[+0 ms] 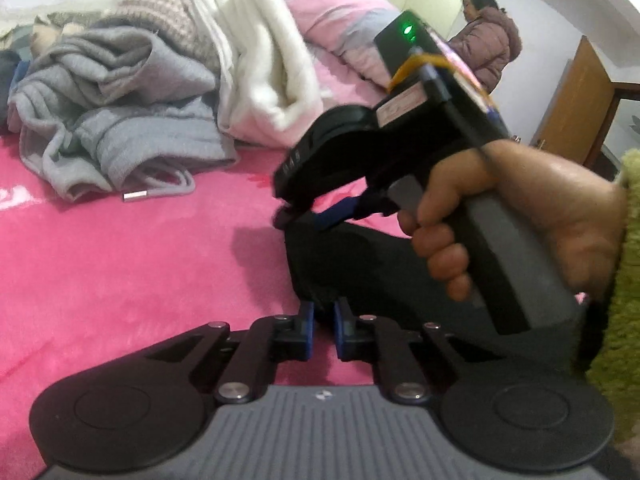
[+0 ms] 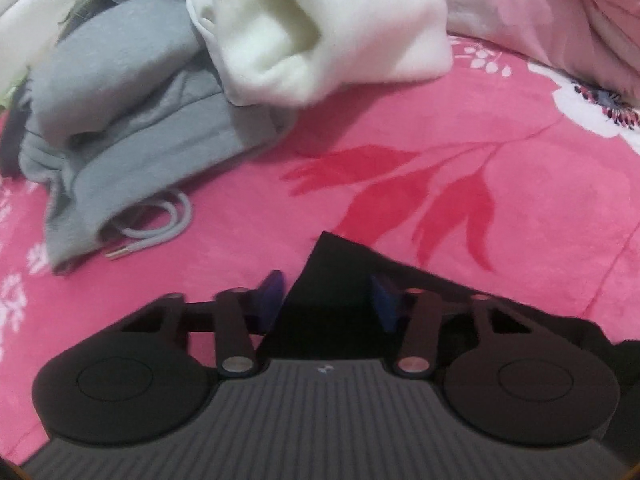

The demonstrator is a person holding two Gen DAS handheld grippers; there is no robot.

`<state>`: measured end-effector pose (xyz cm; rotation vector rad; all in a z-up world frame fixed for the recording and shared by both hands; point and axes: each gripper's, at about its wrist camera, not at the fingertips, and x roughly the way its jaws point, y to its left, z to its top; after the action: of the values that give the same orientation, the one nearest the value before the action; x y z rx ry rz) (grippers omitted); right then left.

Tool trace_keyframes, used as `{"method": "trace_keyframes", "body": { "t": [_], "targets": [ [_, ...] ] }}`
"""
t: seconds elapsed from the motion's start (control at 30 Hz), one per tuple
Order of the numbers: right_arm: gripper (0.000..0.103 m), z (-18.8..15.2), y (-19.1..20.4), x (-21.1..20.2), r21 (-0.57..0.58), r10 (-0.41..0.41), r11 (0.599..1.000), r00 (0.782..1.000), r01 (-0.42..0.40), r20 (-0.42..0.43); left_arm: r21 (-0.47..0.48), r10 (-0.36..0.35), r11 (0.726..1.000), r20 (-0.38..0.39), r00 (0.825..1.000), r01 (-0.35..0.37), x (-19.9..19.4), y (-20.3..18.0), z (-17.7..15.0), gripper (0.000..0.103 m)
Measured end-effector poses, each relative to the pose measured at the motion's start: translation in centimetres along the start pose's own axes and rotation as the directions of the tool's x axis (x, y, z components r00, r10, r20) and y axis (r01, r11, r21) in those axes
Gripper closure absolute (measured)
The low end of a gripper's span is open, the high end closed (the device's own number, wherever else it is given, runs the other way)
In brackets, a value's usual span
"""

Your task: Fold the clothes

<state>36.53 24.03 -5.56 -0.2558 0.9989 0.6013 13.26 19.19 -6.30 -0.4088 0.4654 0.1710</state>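
Black garment [image 2: 332, 280] | left tool [image 1: 323, 322] pinching its edge | right tool [image 2: 328, 300] spread around corner | label unreadable

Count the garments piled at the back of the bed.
4 that I can tell: a grey hoodie at front left, a white fleece to its right, a beige knit behind them, and something dark at far left. More may be hidden underneath.
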Motion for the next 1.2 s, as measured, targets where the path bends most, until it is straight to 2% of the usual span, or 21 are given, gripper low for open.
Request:
{"method": "trace_keyframes", "body": {
  "t": [0.03,0.13,0.23,0.4,0.67,0.9,1.2],
  "targets": [
    [0.094,-0.1,0.0,-0.1,-0.008,-0.006,1.0,1.0,0.006,0.012,0.011,-0.006,1.0,0.017,1.0,0.006,-0.3,-0.2,0.0,0.093],
    [0.1,-0.4,-0.9,-1.3,0.02,0.009,1.0,0.999,-0.01,0.047,0.046,-0.026,0.999,0.069,0.997,0.022,-1.1,-0.8,-0.1,0.094],
    [0.1,-0.9,-2.2,-3.7,0.059,0.042,0.997,0.993,-0.049,0.107,0.085,-0.084,0.994,0.11,0.99,0.075,-2.5,-1.9,-0.1,0.094],
    [0.1,-2.8,-5.6,-9.8,0.131,0.072,0.986,0.972,-0.103,0.225,0.147,-0.201,0.972,0.108,0.974,0.184,-4.6,-5.1,0.6,0.094],
    [0.1,-7.4,-12.4,-17.0,0.219,0.042,0.967,0.932,-0.128,0.36,0.267,-0.288,0.923,0.007,0.958,0.276,-4.6,-11.3,0.1,0.094],
    [0.1,-12.4,-17.7,-18.5,0.32,-0.012,0.939,0.917,-0.127,0.399,0.364,-0.332,0.868,-0.078,0.94,0.337,-2.5,-14.8,-2.6,0.094],
    [0.1,-18.2,-22.1,-16.8,0.447,-0.055,0.885,0.924,-0.131,0.379,0.368,-0.332,0.85,-0.18,0.926,0.376,-0.1,-15.3,-5.3,0.094]
  ]
}}
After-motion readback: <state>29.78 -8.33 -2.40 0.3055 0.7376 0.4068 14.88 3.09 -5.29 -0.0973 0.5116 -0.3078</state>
